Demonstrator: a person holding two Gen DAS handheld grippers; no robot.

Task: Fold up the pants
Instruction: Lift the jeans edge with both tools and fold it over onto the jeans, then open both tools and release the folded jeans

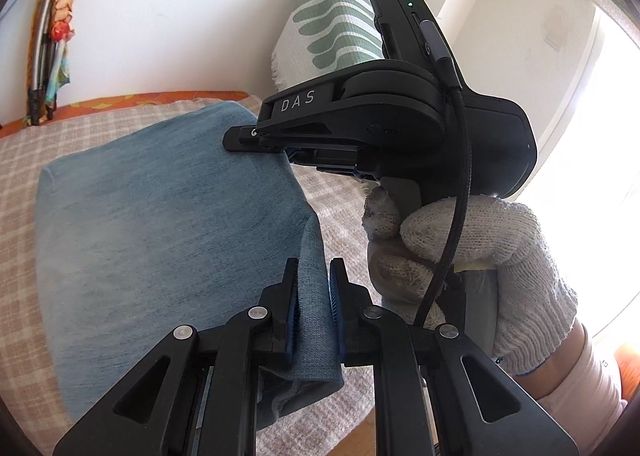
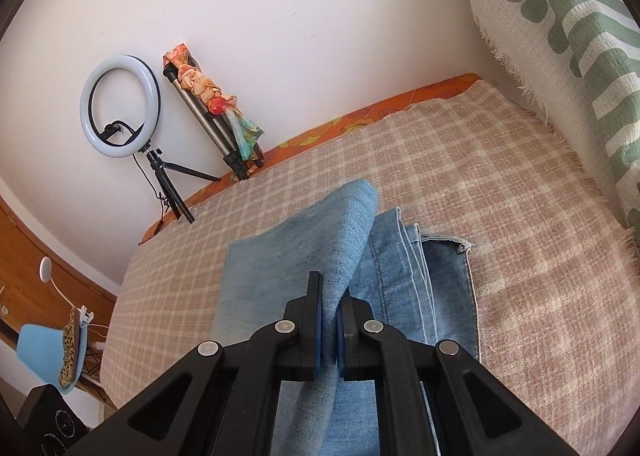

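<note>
Now | pants [image 1: 160, 215] fold pinched between both claws | atop blanket [image 2: 520, 215]

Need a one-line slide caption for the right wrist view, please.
Right gripper pinches a raised fold of the blue denim pants over the checked blanket, ring light behind.

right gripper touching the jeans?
Touching. Right wrist view: right gripper has both fingers pinched on a raised fold of the jeans, no gap.
</note>
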